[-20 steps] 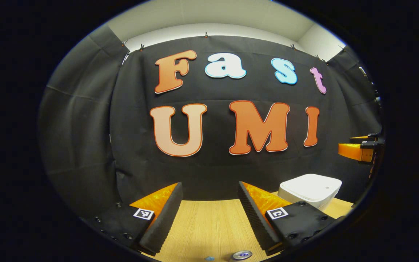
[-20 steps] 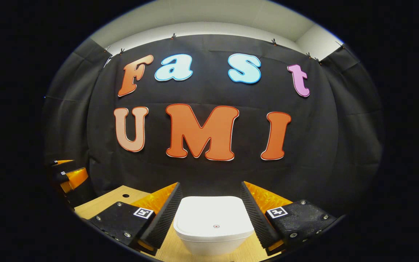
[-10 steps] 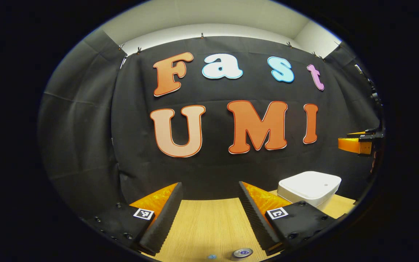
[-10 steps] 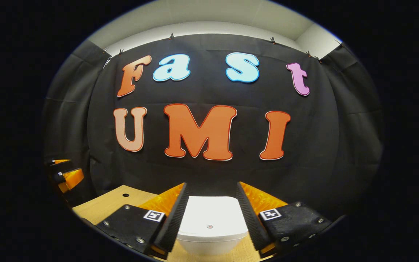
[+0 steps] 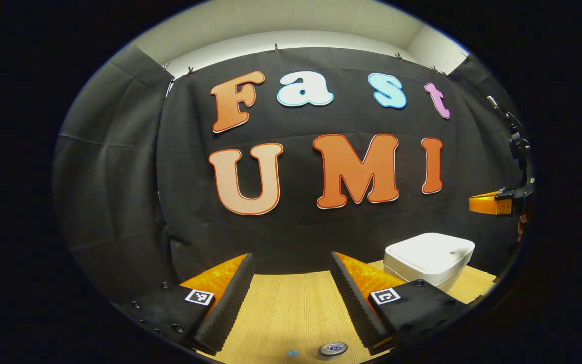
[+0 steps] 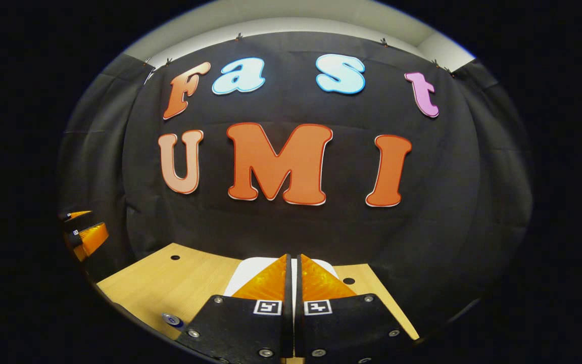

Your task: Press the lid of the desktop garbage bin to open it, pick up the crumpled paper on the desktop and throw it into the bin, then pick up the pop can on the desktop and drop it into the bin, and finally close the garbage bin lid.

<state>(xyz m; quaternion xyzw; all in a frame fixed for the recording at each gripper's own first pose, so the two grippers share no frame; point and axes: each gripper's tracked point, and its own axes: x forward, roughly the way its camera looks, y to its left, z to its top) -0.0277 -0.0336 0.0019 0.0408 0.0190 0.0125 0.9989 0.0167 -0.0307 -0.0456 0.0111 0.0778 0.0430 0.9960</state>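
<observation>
Pressed together and holding nothing, right gripper [image 6: 293,268] poised over white rounded plastic desktop bin [image 6: 243,273], lid down; likely light and stiff, best pushed near its small front dot. Spread wide and empty, left gripper [image 5: 291,283] above pale wooden desktop [image 5: 291,308]; silver-topped pop can [image 5: 332,348] just beneath, thin-walled, slippery, graspable round its sides. Crumpled paper not made out.

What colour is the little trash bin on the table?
The bin is white all over, lid and body. It shows best in the left gripper view.
</observation>
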